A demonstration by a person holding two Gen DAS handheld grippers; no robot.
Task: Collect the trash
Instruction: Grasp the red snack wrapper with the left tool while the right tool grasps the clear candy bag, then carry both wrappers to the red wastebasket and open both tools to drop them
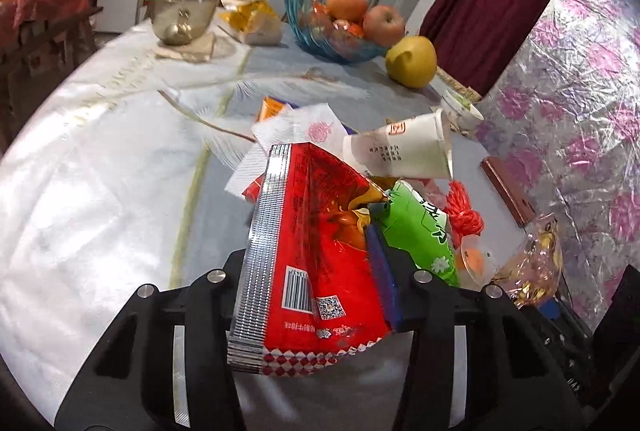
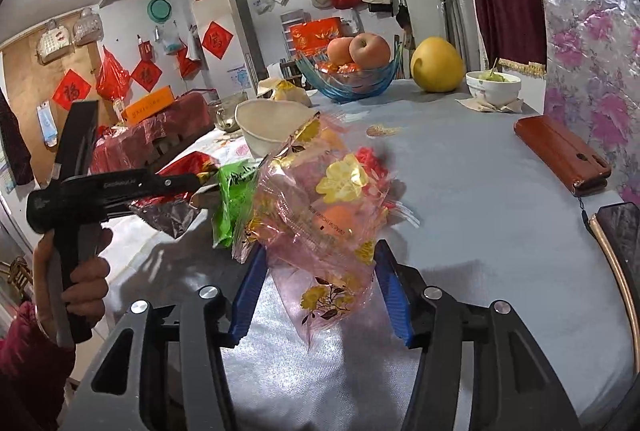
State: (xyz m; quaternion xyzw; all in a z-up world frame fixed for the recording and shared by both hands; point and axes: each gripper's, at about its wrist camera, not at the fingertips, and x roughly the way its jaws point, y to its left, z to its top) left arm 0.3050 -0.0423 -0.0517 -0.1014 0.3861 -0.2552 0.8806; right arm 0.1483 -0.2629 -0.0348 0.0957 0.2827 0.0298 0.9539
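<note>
A red foil snack packet (image 1: 320, 231) with a silver ribbed edge sits pinched between the blue-padded jaws of the left hand-held gripper (image 1: 316, 263), lifted over the counter (image 1: 100, 171). Just beyond it lie a green plastic wrapper (image 1: 424, 231), a white paper napkin printed with a pink rose (image 1: 296, 131) and a tipped white paper cup (image 1: 404, 151). The right hand-held gripper (image 2: 320, 295) clamps a crumpled pink transparent bag with gold flowers (image 2: 328, 215), held above the pale cloth. A person's hand (image 2: 80, 287) in a dark red sleeve grips the left tool's handle. Farther back stand a blue glass bowl of apples (image 2: 348, 79), a yellow pomelo (image 2: 436, 65), a white bowl (image 2: 494, 87) and a reddish-brown wallet (image 2: 560, 155).
</note>
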